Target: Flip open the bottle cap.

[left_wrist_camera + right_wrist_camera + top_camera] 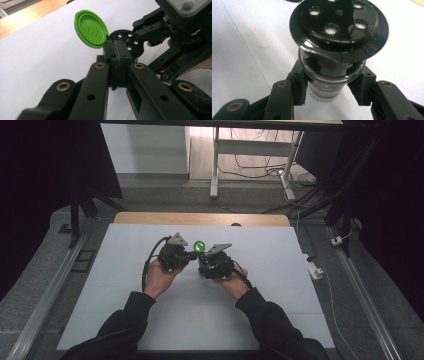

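Note:
A small jar (325,91) with a black sifter top (339,22) pierced by several holes sits in my right gripper (330,86), whose pads are shut on its neck. Its green flip lid (91,28) stands open, hinged at the rim of the black top (128,41). My left gripper (117,47) is shut, its tips against that rim right at the hinge, which they hide; I cannot tell whether they pinch anything. In the high view both grippers meet over the middle of the white table (150,310), with the green lid (199,245) between them.
A wooden strip (200,218) borders the table's far edge. Beyond it stand white frame legs with cables (260,170) on the floor. A power strip (314,268) lies off the right edge and a metal rail (50,290) runs along the left. Faint red marks (259,40) stain the surface.

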`<state>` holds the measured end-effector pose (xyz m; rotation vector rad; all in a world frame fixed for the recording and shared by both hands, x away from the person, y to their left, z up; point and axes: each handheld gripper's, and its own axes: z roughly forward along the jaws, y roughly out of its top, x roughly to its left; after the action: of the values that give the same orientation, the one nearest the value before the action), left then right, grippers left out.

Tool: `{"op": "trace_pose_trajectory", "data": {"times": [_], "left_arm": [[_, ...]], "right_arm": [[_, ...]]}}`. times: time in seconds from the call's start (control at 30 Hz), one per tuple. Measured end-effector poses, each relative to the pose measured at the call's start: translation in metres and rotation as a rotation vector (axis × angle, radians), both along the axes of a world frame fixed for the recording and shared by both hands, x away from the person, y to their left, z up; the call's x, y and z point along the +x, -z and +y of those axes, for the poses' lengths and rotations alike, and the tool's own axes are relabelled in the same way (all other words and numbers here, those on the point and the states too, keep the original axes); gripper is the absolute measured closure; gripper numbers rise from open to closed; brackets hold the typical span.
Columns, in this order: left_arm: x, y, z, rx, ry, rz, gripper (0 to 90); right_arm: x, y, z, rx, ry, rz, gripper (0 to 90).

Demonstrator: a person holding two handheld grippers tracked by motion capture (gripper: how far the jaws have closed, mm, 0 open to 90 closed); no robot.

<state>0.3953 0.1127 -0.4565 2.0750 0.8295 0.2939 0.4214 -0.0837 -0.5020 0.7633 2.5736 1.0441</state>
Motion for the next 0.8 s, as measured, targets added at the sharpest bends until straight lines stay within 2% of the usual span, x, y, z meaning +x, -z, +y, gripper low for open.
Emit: {"op": "trace_pose_trajectory", "data": {"times": [0.2, 0.33, 0.5, 0.67, 0.8], "left_arm": [[-0.003, -0.002, 0.001, -0.001, 0.025, 0.0, 88.8], [-0.005, -0.003, 0.003, -0.006, 0.028, 0.003, 84.9], [-0.01, -0.005, 0.007, -0.01, 0.027, 0.014, 78.8], [-0.015, -0.006, 0.013, -0.016, 0.026, 0.025, 70.2], [-0.019, -0.007, 0.017, -0.011, 0.027, 0.037, 62.8]], "right_arm": [[0.0, 0.0, 0.0, 0.0, 0.001, -0.001, 52.4], [0.0, 0.0, 0.0, 0.004, 0.005, 0.002, 51.9], [0.0, -0.001, -0.002, 0.008, 0.011, 0.012, 46.8], [-0.001, -0.005, -0.005, 0.036, 0.027, 0.023, 42.2], [-0.004, -0.006, -0.006, 0.027, 0.021, 0.022, 39.0]]}}
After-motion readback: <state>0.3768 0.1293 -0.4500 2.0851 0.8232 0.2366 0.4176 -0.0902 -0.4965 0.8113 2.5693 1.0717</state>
